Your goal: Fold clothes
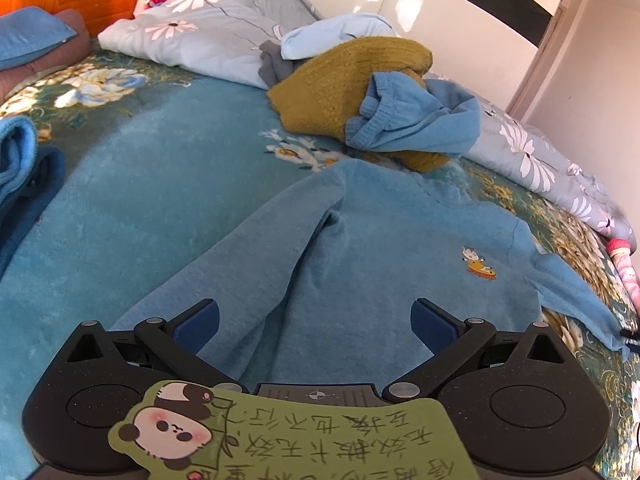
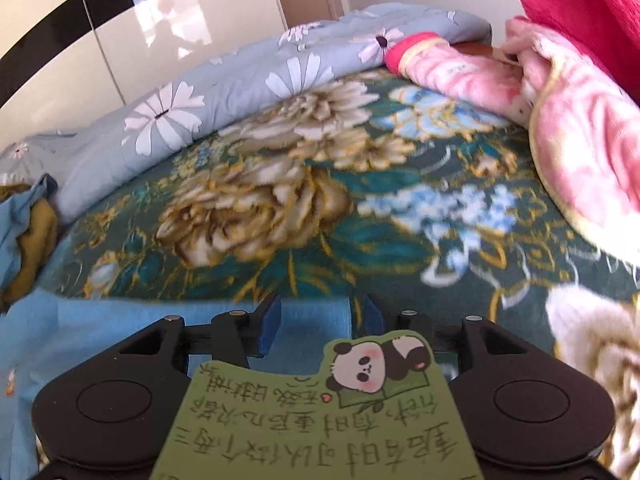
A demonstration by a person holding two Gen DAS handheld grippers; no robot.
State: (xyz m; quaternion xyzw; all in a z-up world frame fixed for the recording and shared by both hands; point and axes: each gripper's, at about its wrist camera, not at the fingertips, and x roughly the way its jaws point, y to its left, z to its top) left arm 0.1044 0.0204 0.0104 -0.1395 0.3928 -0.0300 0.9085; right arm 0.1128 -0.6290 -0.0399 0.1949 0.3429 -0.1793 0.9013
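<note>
A light blue fleece top [image 1: 360, 248] with a small cartoon patch lies flat on the bed, one sleeve stretched toward the lower left. My left gripper [image 1: 315, 322] is open and empty, hovering over the top's lower body. In the right wrist view, my right gripper [image 2: 320, 320] has its jaws partly apart around the end of the top's other sleeve [image 2: 312, 322]. Whether the pads press the cloth I cannot tell, since the view is blurred.
A pile of a mustard knit [image 1: 344, 80] and blue garments [image 1: 416, 120] lies beyond the top. A grey daisy-print quilt [image 1: 208, 28] runs along the wall. Folded blue items [image 1: 20, 160] sit at the left. A pink blanket [image 2: 560, 92] lies at the right.
</note>
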